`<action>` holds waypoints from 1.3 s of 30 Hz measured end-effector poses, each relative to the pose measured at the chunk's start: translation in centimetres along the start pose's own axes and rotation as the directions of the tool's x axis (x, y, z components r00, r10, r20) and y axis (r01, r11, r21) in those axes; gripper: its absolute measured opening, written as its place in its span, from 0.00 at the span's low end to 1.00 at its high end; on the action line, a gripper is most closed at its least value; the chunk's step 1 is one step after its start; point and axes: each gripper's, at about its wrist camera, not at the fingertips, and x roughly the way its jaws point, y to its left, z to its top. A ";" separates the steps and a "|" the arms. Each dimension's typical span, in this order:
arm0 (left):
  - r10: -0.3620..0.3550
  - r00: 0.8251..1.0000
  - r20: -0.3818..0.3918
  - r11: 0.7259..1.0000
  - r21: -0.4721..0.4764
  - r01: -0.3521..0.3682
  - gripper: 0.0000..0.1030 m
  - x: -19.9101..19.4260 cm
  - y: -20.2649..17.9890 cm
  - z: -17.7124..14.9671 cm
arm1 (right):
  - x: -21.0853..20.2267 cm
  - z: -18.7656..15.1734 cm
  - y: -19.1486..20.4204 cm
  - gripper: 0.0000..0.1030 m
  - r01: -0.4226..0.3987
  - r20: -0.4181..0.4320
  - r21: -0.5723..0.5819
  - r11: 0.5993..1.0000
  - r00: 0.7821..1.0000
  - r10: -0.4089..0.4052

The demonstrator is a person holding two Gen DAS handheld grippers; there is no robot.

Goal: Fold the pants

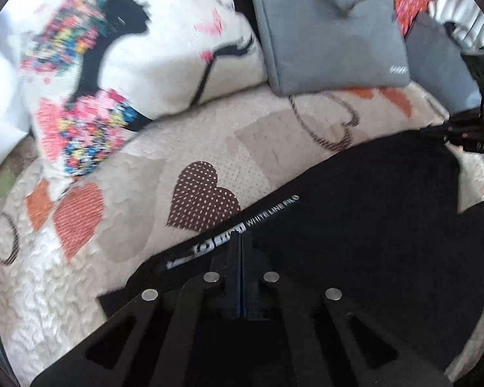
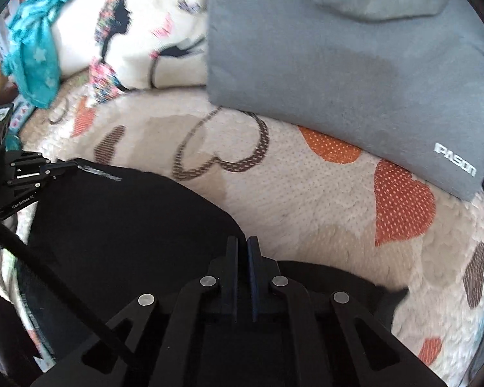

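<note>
Black pants (image 1: 364, 213) lie on a cream quilt with heart patches (image 1: 145, 174). Their edge carries a white printed label. My left gripper (image 1: 241, 242) is shut on that edge right at the label. In the right wrist view my right gripper (image 2: 242, 245) is shut on the far edge of the same black pants (image 2: 129, 225). The left gripper also shows in the right wrist view (image 2: 80, 164), pinching the pants' corner at the left. The right gripper shows in the left wrist view (image 1: 435, 130) at the pants' far right corner.
A grey bag (image 2: 355, 64) rests on the quilt at the back, also in the left wrist view (image 1: 332, 32). A white pillow with a colourful print (image 1: 113, 58) lies at the back left. A teal cloth (image 2: 35, 51) sits at the far left.
</note>
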 end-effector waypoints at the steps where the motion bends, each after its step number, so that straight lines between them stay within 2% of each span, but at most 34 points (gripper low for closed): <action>1: -0.005 1.000 0.014 1.000 -0.006 0.005 0.00 -0.9 0.0 -0.4 | -1.2 -0.6 0.2 0.05 -0.008 0.012 0.002 1.000 1.000 0.008; 5: -0.049 0.994 0.100 0.996 -0.067 0.056 0.00 -6.8 -0.4 -3.7 | -4.5 -3.7 2.8 0.05 -0.042 0.045 0.011 0.999 0.998 0.042; 8: -0.063 0.988 0.143 0.988 -0.128 0.082 0.00 -10.3 -0.4 -7.0 | -6.7 -7.2 5.3 0.05 -0.069 0.050 0.012 0.998 0.996 0.068; 11: -0.052 0.986 0.161 0.984 -0.163 0.079 0.00 -12.3 -0.1 -9.7 | -7.8 -10.7 7.2 0.05 -0.093 0.033 0.021 0.995 0.995 0.092; 15: -0.050 0.985 0.164 0.968 -0.234 0.088 0.01 -13.3 1.1 -11.1 | -8.6 -15.2 8.7 0.05 -0.129 -0.012 0.049 0.990 0.991 0.130; 16: -0.058 0.985 0.160 0.962 -0.257 0.098 0.02 -13.1 1.4 -10.9 | -8.5 -16.2 9.0 0.05 -0.128 -0.024 0.049 0.991 0.991 0.129; 19: -0.093 0.986 0.138 0.937 -0.324 0.134 0.26 -11.6 1.4 -9.9 | -8.1 -18.1 9.5 0.05 -0.126 -0.040 0.071 0.989 0.991 0.129; 20: -0.092 0.988 0.123 0.926 -0.353 0.130 0.34 -10.5 1.0 -9.2 | -7.9 -18.4 9.4 0.05 -0.131 -0.036 0.087 0.988 0.990 0.135; 21: -0.105 0.988 0.109 0.918 -0.372 0.139 0.36 -9.6 0.6 -8.6 | -7.8 -18.7 9.2 0.05 -0.135 -0.030 0.099 0.986 0.990 0.139; 23: -0.117 0.991 0.059 0.901 -0.413 0.131 0.38 -7.5 0.0 -7.5 | -7.5 -19.0 8.9 0.05 -0.148 -0.020 0.121 0.982 0.988 0.151; 26: -0.116 0.992 -0.045 0.873 -0.482 0.081 0.38 -3.4 -0.6 -5.3 | -7.0 -19.2 8.8 0.05 -0.158 -0.019 0.136 0.978 0.987 0.162; 29: -0.111 0.983 -0.149 0.837 -0.547 0.012 0.38 0.4 -0.2 -3.6 | -6.4 -19.5 8.5 0.06 -0.174 -0.018 0.146 0.974 0.984 0.179; 31: -0.107 0.969 -0.222 0.811 -0.583 -0.044 0.38 2.8 0.2 -3.0 | -6.1 -19.8 8.0 0.06 -0.191 -0.011 0.153 0.970 0.981 0.195; 35: -0.094 0.932 -0.349 0.793 -0.592 -0.142 0.39 6.3 0.4 -2.8 | -5.5 -20.3 7.4 0.06 -0.223 0.008 0.174 0.959 0.974 0.226; 37: -0.060 0.922 -0.384 0.796 -0.575 -0.188 0.43 6.7 0.0 -2.1 | -5.2 -20.4 7.2 0.06 -0.240 0.014 0.188 0.952 0.970 0.242; 39: -0.028 0.904 -0.426 0.813 -0.536 -0.227 0.49 7.3 -0.8 -1.3 | -5.4 -20.2 7.2 0.06 -0.246 0.022 0.182 0.952 0.969 0.247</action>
